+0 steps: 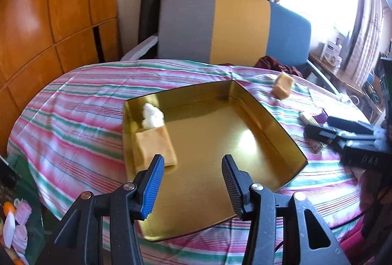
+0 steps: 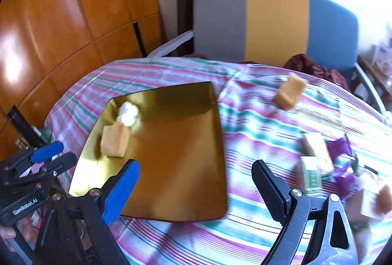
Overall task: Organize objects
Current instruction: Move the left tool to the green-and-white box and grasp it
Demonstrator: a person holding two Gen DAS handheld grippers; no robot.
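The left gripper (image 1: 193, 181) hung with its jaws spread wide and nothing between them, poised over the near part of the gold tray (image 1: 276, 125). The right gripper (image 2: 196, 188) was likewise splayed open and empty, hovering above the tray's near right corner and the striped bedcover (image 2: 245, 228) beside it.

Out from there, the tray lay flat on the bedcover. Inside it, close against its left wall, sat a tan block (image 1: 156, 145), and just behind that, touching or nearly so, a white fluffy wad (image 1: 152, 115) tucked toward the far left corner. The rest of the tray floor was bare and shiny.

Still outside, a second tan block (image 2: 289, 93) rested on the cover beyond the tray's far right corner. Off to the right lay a blurred clutter: a pale green-labelled box (image 2: 311, 174), purple wrappers (image 2: 340, 147), and more that I could not make out.

To my eye the sorting was barely begun, with most pieces still loose. The trouble I'd expect: the bedding is soft and rumpled, so a gripper pressing down on a small box might sink it or catch the cloth instead. The tray's slick bottom could also let a dropped piece slide, and a careless reach might knock the fluffy wad about.
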